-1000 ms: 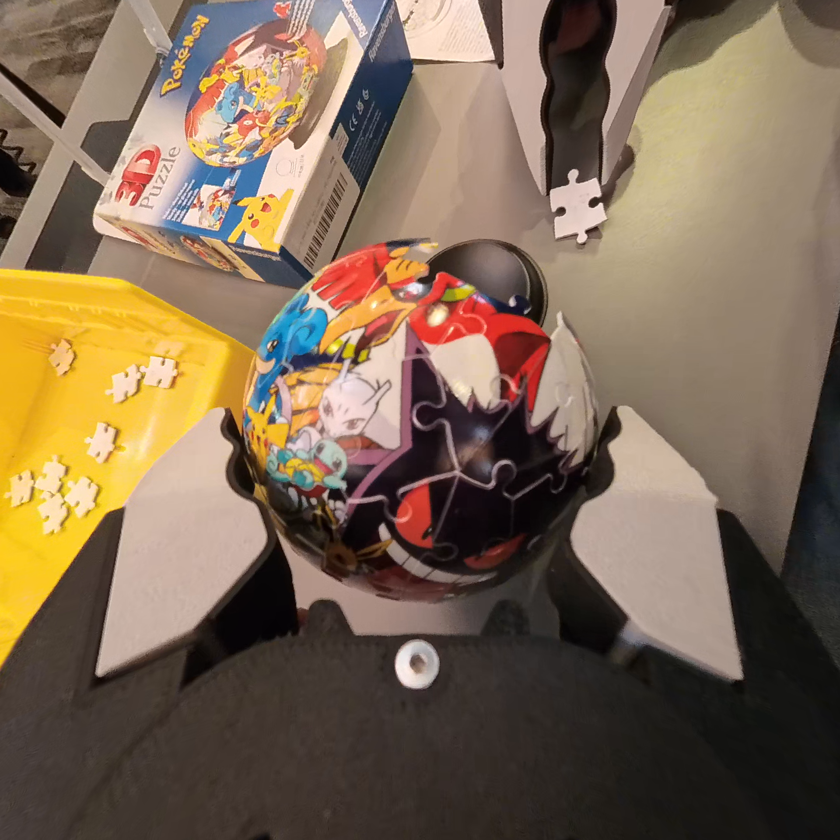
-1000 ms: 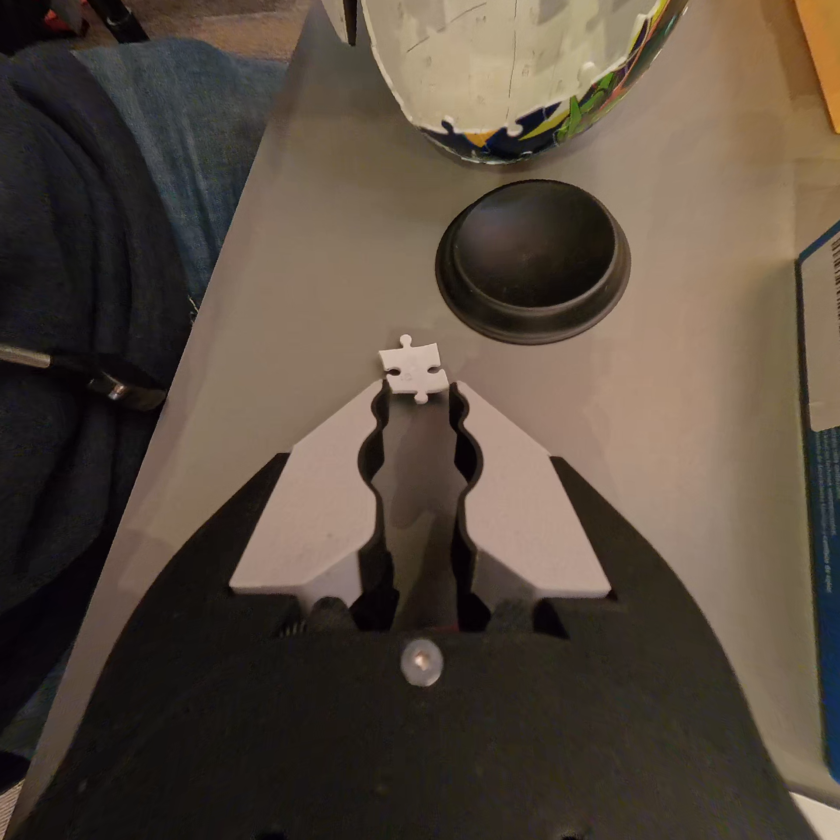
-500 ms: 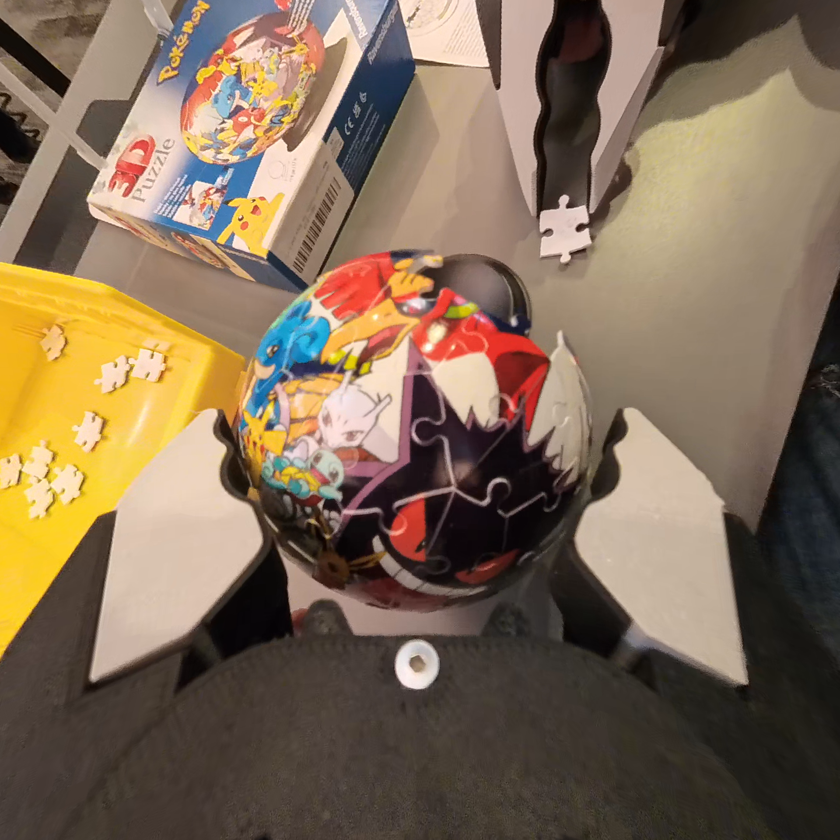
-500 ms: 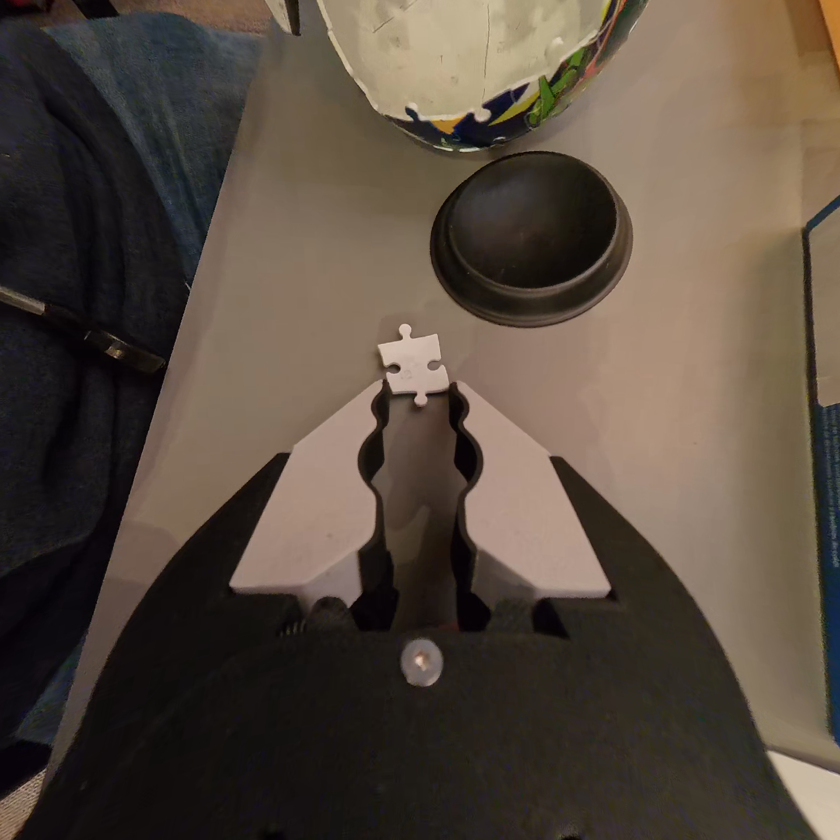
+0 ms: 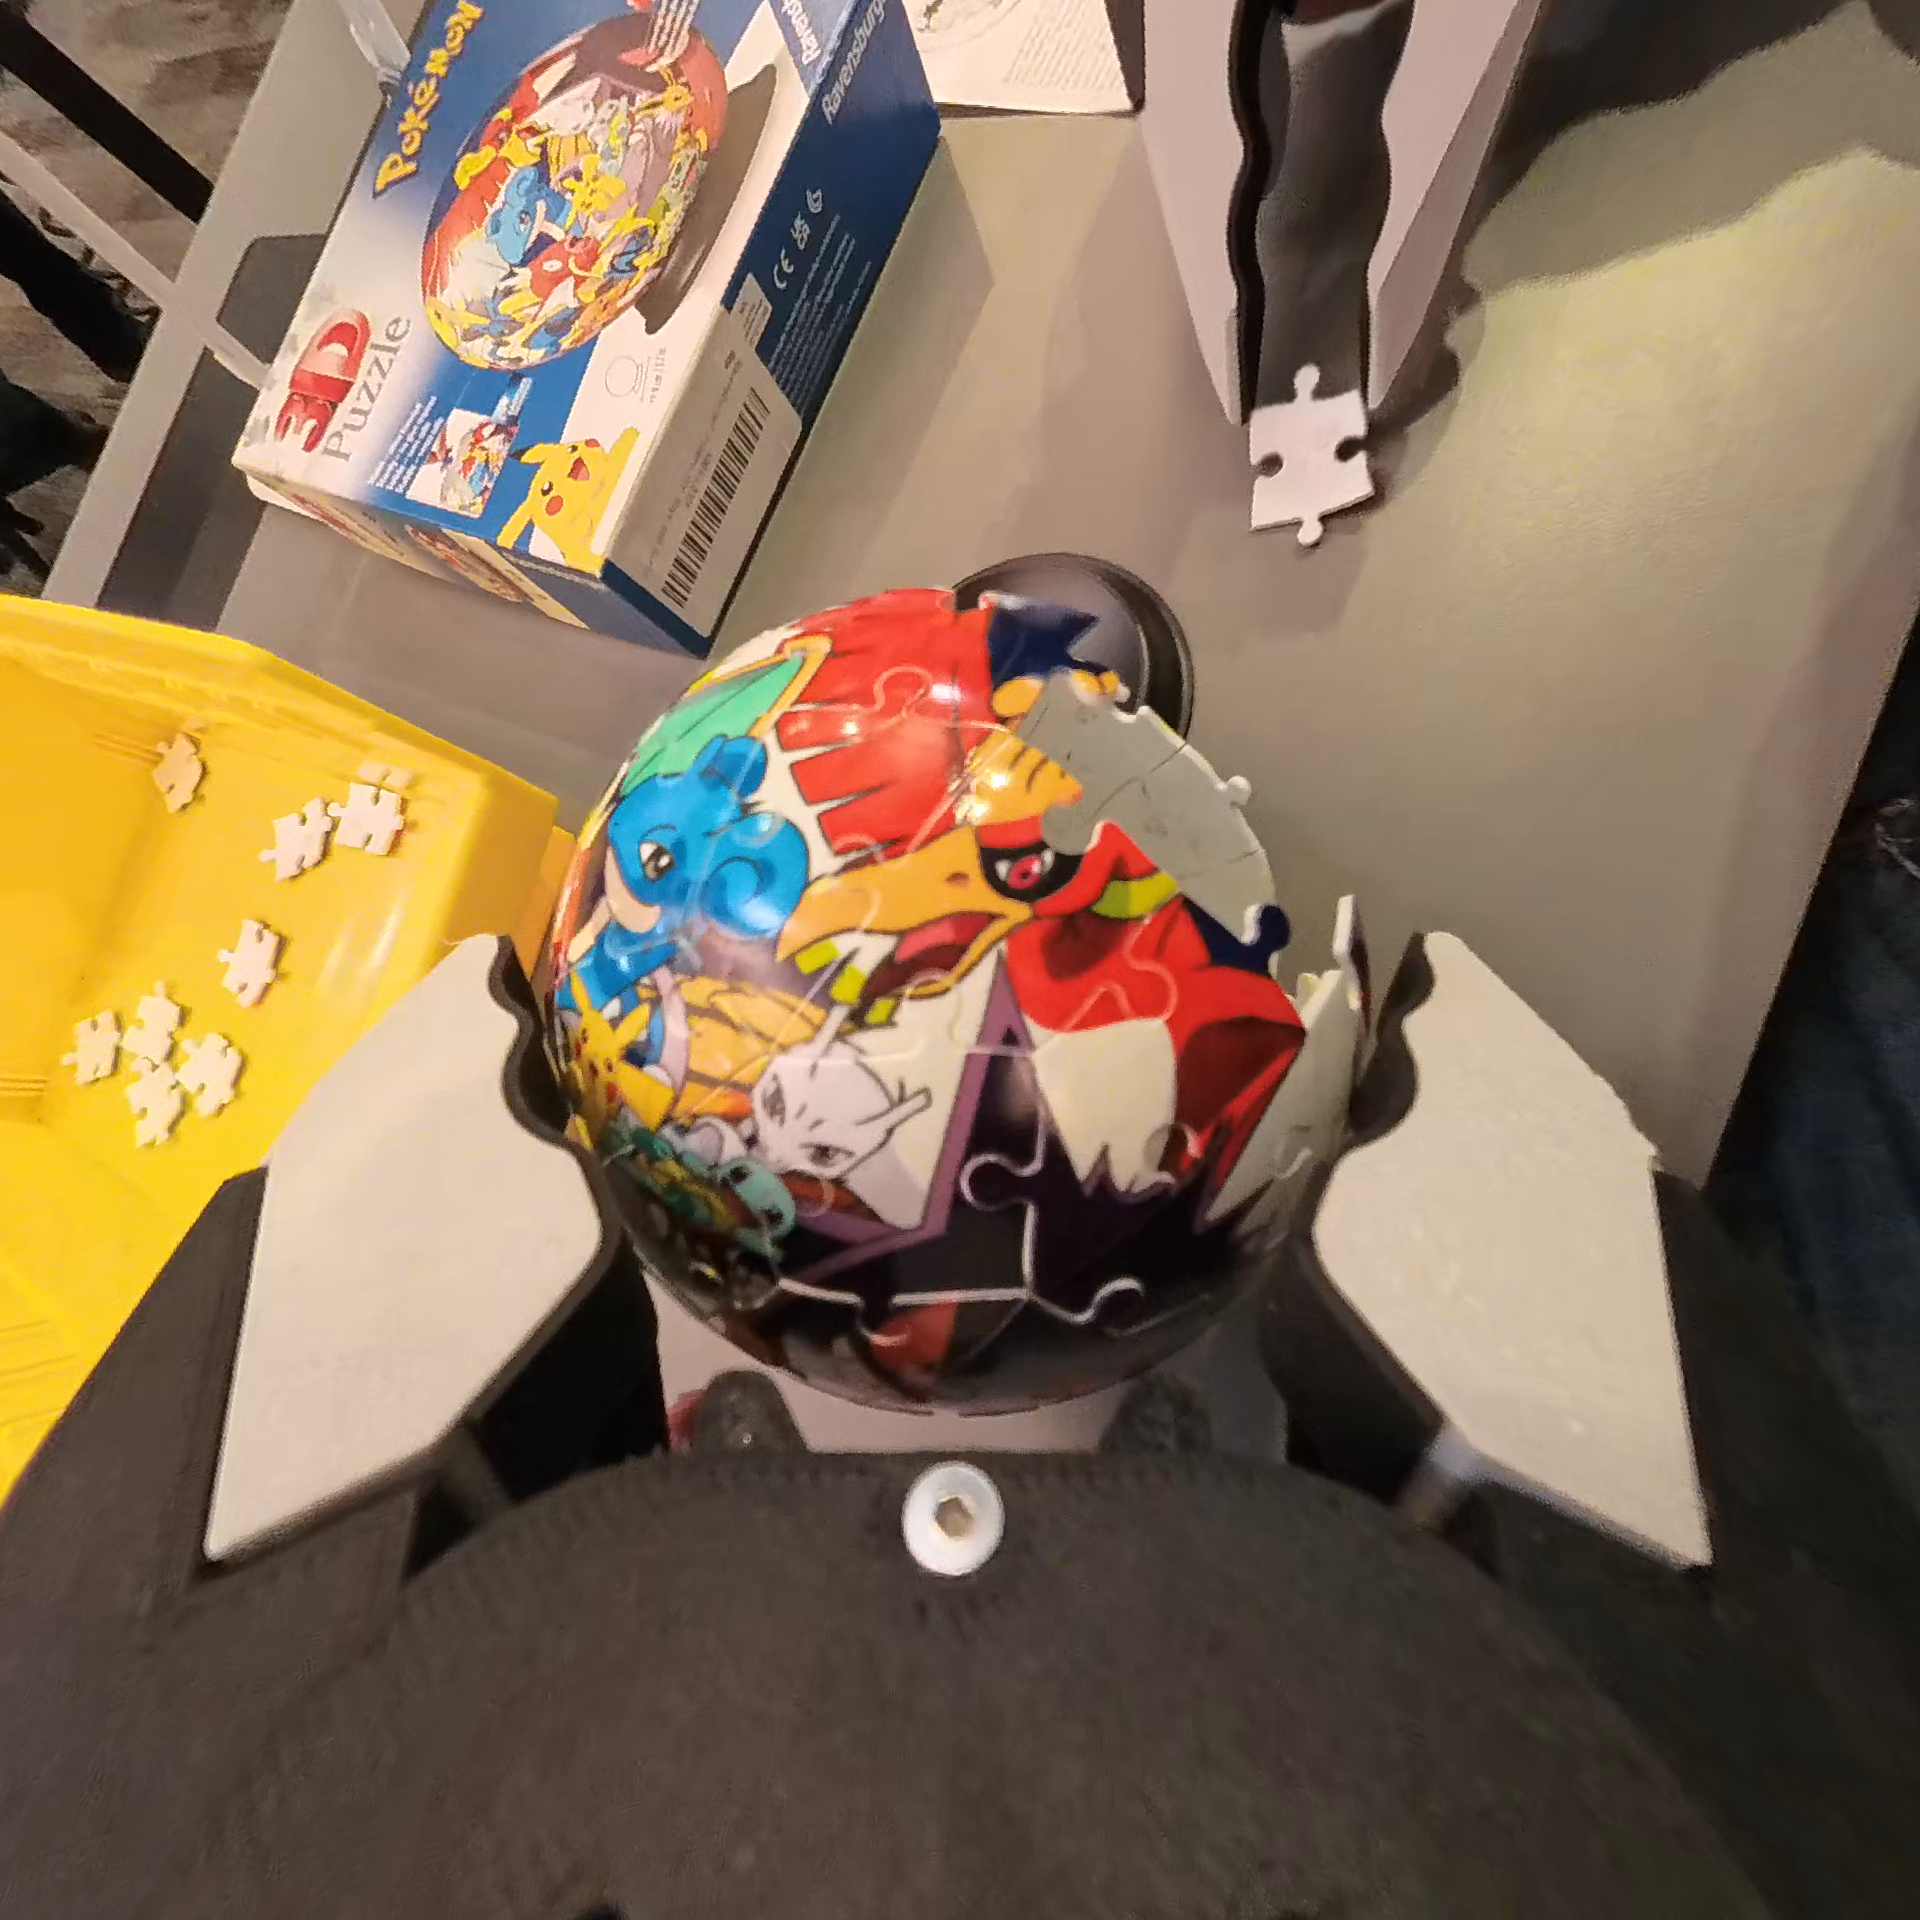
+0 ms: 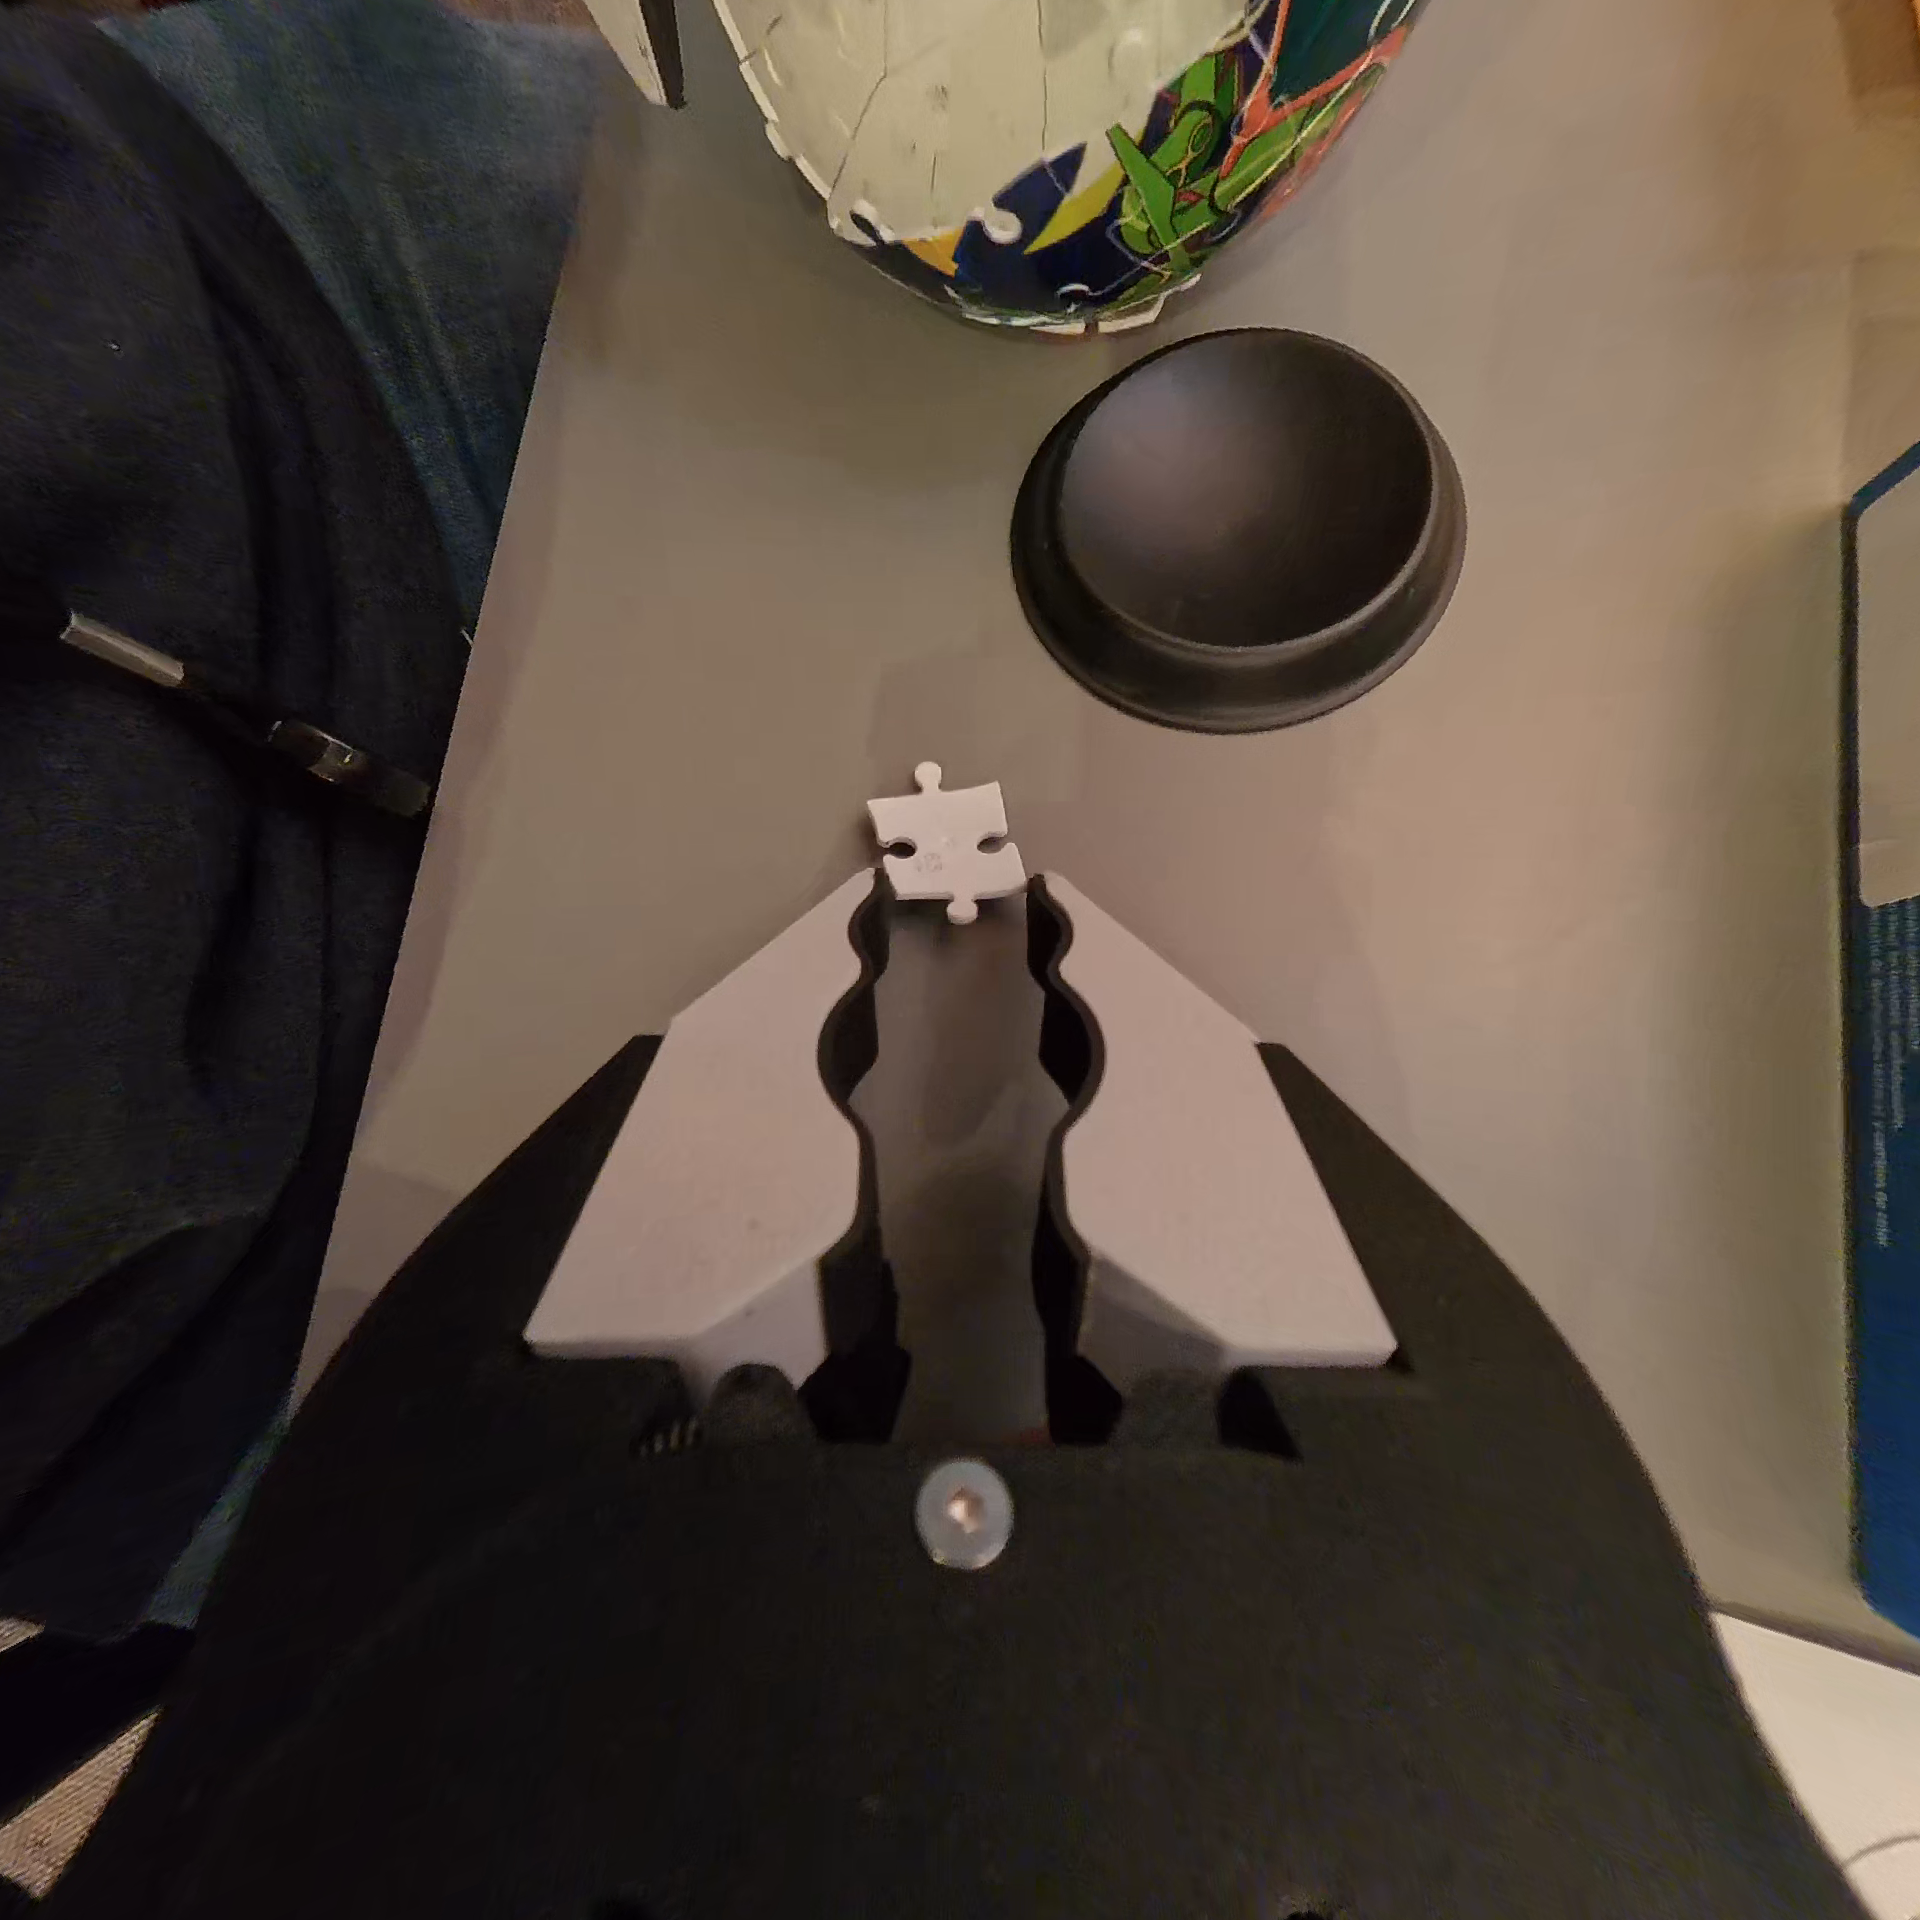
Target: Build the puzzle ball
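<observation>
My left gripper [image 5: 956,951] is shut on the colourful, partly built puzzle ball [image 5: 894,997], one finger on each side. An open gap with a grey inner wall shows at the ball's upper right. The ball's open white inside [image 6: 935,114] faces the right wrist view. My right gripper [image 6: 954,883] is shut on a single white puzzle piece [image 6: 940,847] at its fingertips, above the grey table. It also shows in the left wrist view [image 5: 1309,395], holding the piece [image 5: 1304,468] beyond the ball. The black ball stand [image 6: 1236,530] sits between the two grippers.
A yellow tray [image 5: 94,790] with several loose white pieces [image 5: 156,1060] lies left of the ball. The blue puzzle box [image 5: 582,281] lies at the far left, a paper leaflet [image 5: 1018,52] behind it. A person's dark clothing [image 6: 156,727] borders the table edge.
The ball has turned in my left gripper, so its top now shows the bird picture and the open gap. My right gripper still holds the piece in nearly the same place.
</observation>
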